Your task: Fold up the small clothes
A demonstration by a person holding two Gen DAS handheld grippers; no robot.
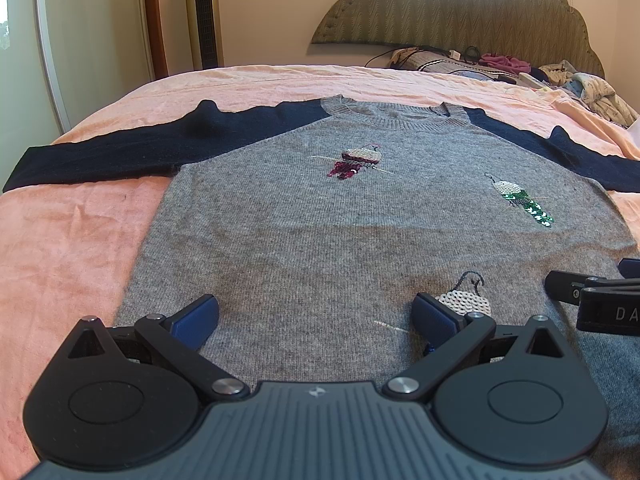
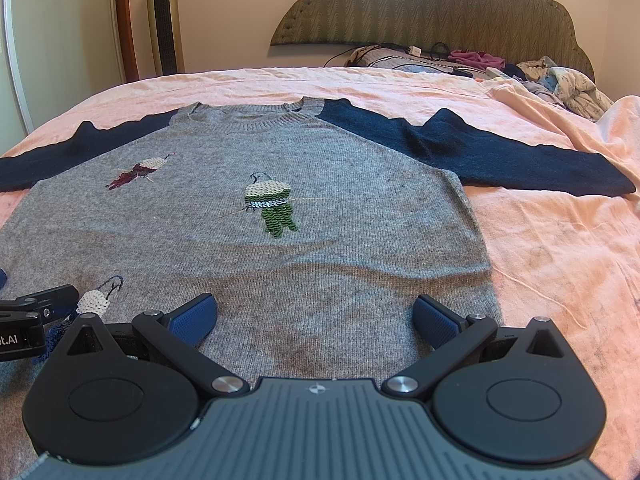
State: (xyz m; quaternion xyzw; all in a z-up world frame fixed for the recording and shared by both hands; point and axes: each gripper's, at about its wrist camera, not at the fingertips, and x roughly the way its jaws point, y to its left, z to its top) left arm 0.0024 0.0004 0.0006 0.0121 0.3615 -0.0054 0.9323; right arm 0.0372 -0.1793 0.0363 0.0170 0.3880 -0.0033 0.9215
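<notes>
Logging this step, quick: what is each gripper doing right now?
Left gripper: open, holding nothing, over the sweater.
Right gripper: open, holding nothing.

Left wrist view: camera sits low over the hem end of the sweater (image 1: 320, 208), looking forward along the open fingers of the left gripper (image 1: 316, 316) toward the headboard (image 1: 452, 4) at 12 o'clock. Close range; knit fills the lower frame. Part of the right gripper (image 1: 592, 300) enters at 3 o'clock.

Right wrist view: same low height and heading, set just to the right. Right gripper (image 2: 316, 316) fingers frame the bottom; headboard (image 2: 424, 0) at 12 o'clock, left gripper (image 2: 36, 316) at 9 o'clock.

Shared: sweater (image 2: 248, 220), pink bedcover (image 1: 72, 240) (image 2: 560, 240), tower fan (image 1: 203, 12) (image 2: 163, 16) at 11 o'clock, clothes pile (image 1: 592, 88) (image 2: 568, 84) at 1 o'clock.
</notes>
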